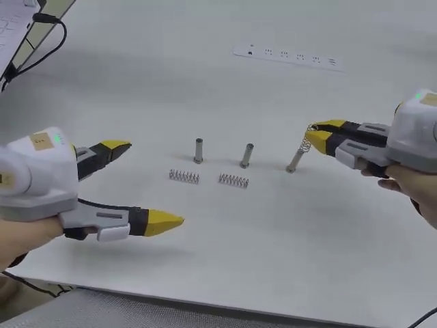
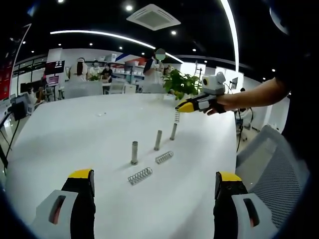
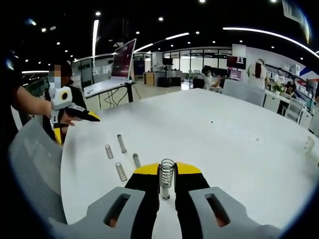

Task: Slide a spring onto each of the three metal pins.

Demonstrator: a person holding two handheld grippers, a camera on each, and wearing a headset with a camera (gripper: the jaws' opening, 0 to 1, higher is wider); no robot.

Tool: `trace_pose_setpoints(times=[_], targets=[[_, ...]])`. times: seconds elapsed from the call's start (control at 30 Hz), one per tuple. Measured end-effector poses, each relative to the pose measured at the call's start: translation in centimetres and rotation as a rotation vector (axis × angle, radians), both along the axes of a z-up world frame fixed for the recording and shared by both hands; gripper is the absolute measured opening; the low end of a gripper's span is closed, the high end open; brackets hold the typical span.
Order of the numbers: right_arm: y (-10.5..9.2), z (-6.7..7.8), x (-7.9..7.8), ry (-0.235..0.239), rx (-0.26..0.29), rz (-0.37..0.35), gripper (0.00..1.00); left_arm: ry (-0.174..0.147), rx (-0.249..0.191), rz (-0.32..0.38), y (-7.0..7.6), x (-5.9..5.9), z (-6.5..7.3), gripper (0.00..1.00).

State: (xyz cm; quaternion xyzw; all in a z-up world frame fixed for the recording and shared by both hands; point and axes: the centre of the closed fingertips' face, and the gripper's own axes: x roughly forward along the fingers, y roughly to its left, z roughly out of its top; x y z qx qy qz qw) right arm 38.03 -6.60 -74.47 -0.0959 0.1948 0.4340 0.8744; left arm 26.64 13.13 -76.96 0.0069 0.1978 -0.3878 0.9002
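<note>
Three metal pins stand in a row on the white table: the left pin (image 1: 198, 150), the middle pin (image 1: 246, 155) and the right pin (image 1: 295, 160), which leans. Two springs (image 1: 184, 176) (image 1: 233, 180) lie flat in front of the left and middle pins. My right gripper (image 1: 315, 134) is shut on a third spring (image 1: 306, 144) at the top of the leaning pin; this spring (image 3: 167, 174) shows upright between its yellow tips. My left gripper (image 1: 147, 184) hovers open, left of the row, holding nothing. From it I see the pins (image 2: 134, 152) (image 2: 157, 140) (image 2: 173, 131) and the lying springs (image 2: 140, 175) (image 2: 164, 157).
A white power strip (image 1: 287, 55) lies at the far side of the table. A black cable (image 1: 48, 41) loops at the far left corner. The table's near edge (image 1: 205, 301) runs just below the grippers. A mesh chair (image 2: 279, 164) stands beside the table.
</note>
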Motion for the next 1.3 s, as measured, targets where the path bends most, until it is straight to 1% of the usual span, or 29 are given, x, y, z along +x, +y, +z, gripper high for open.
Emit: trace_pose_setpoints(times=[0.07, 0.17, 0.37, 0.43, 0.5, 0.6, 0.67, 1.1, 1.3], targets=[[0.2, -0.1, -0.1, 0.006, -0.001, 0.012, 0.08, 0.000, 0.000, -0.001, 0.0, 0.1, 0.1, 0.98], [0.2, -0.3, -0.1, 0.001, -0.011, 0.012, 0.08, 0.003, 0.001, -0.004, -0.1, 0.1, 0.0, 0.98], [0.1, -0.4, 0.1, 0.005, -0.009, 0.009, 0.08, 0.006, -0.001, -0.006, -0.3, 0.1, -0.1, 0.98], [0.0, -0.6, 0.1, -0.002, -0.028, 0.016, 0.08, 0.009, 0.000, -0.004, -0.2, 0.1, -0.2, 0.98], [0.1, -0.5, 0.0, 0.003, -0.015, 0.014, 0.08, 0.006, 0.001, -0.001, -0.1, 0.1, -0.2, 0.98], [0.1, -0.6, 0.1, -0.001, -0.024, 0.015, 0.08, 0.007, 0.001, 0.002, 0.0, 0.1, -0.2, 0.98], [0.1, -0.6, 0.0, 0.005, -0.016, 0.014, 0.08, 0.008, 0.000, 0.002, 0.0, 0.1, -0.1, 0.98], [-0.1, -0.9, 0.0, 0.009, -0.020, 0.008, 0.08, 0.011, -0.002, 0.008, 0.1, -0.1, -0.2, 0.98], [-0.1, -1.3, -0.2, 0.018, -0.026, 0.007, 0.08, 0.010, -0.002, 0.010, 0.2, -0.1, -0.2, 0.98]])
